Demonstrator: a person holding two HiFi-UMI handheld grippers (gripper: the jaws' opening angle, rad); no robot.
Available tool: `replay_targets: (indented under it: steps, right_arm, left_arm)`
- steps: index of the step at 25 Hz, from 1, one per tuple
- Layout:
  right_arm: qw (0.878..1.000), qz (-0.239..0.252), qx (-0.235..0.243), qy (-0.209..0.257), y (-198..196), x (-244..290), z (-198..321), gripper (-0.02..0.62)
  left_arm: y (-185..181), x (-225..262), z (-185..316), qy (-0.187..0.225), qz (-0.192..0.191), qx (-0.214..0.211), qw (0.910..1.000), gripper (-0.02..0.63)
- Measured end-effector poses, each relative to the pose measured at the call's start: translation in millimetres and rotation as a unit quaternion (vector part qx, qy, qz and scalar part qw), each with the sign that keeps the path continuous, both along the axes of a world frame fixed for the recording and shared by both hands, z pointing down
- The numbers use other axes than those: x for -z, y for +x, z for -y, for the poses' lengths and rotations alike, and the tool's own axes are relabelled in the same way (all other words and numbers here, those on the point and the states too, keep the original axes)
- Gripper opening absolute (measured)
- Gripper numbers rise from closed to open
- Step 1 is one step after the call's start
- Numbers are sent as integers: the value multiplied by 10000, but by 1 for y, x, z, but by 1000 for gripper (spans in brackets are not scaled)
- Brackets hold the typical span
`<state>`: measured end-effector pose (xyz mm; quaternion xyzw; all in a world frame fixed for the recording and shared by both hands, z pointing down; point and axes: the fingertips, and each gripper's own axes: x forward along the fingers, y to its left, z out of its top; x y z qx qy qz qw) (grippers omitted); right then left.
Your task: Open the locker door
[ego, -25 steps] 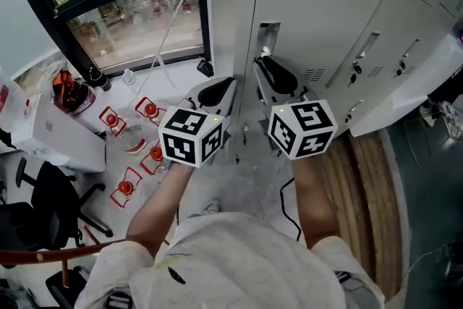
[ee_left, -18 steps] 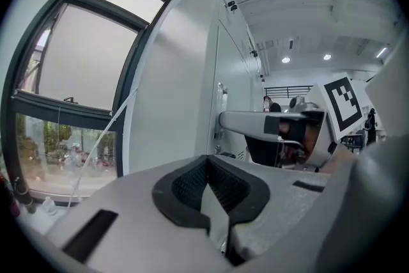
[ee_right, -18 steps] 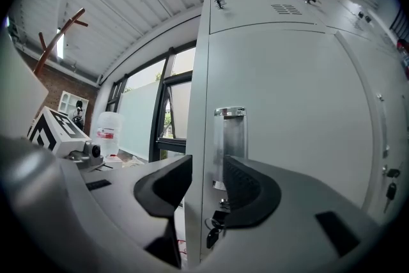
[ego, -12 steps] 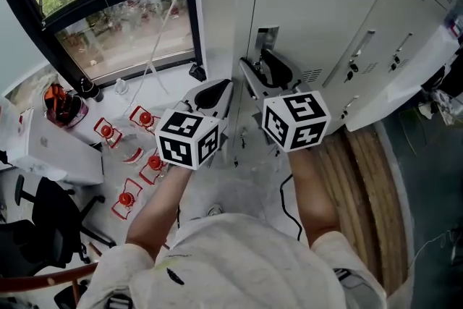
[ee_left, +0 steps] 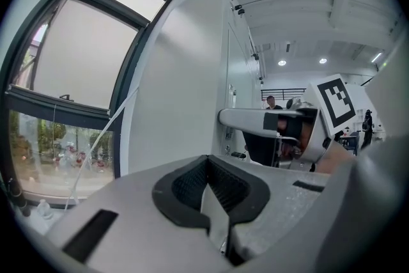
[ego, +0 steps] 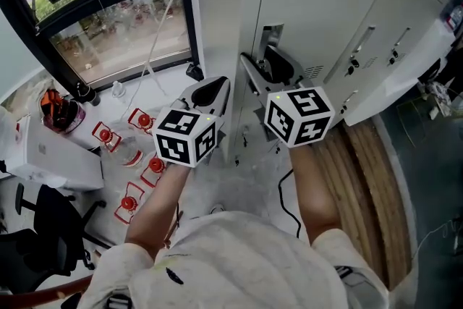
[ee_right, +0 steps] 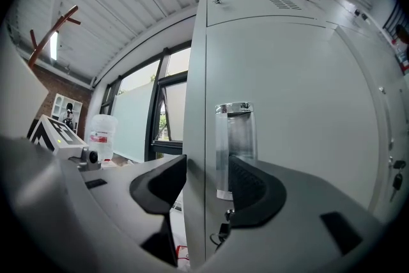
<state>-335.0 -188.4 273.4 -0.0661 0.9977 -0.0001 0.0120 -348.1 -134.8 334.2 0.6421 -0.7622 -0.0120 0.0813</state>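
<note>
A bank of white lockers [ego: 347, 18] fills the upper right of the head view. Beside it on the left is a dark-framed window [ego: 108, 25]. The locker door [ee_right: 300, 112] nearest the window lies flush with its frame. A recessed chrome handle [ee_right: 234, 137] is set upright near its left edge. On the floor below the window stand some red-capped clear containers [ego: 137, 155].

The person holds both tongs out level toward the lockers, side by side. The right tongs [ee_right: 208, 185] are at the handle and have just been opening. They now stand wide, one pad on each side of the door's left edge, with the lower part of the handle just ahead of the gap. The pads do not press on it.

The left tongs [ee_left: 214, 192] are pinched together with nothing between them, pointing at the locker bank's plain side panel [ee_left: 179, 93].
</note>
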Motion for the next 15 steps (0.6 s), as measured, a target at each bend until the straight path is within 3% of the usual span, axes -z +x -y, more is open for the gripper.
replay_targets:
  steps: [7,15]
  right_arm:
    - [9994,237,4,-251,3,3,-1,186]
    - [9993,228,-298,15,15,1,-7,186]
  left_arm:
    - [-2,-4,-3,-39,-9,-166,9999,6]
    - [4,-2,-1,13,-2,-417,9991,6]
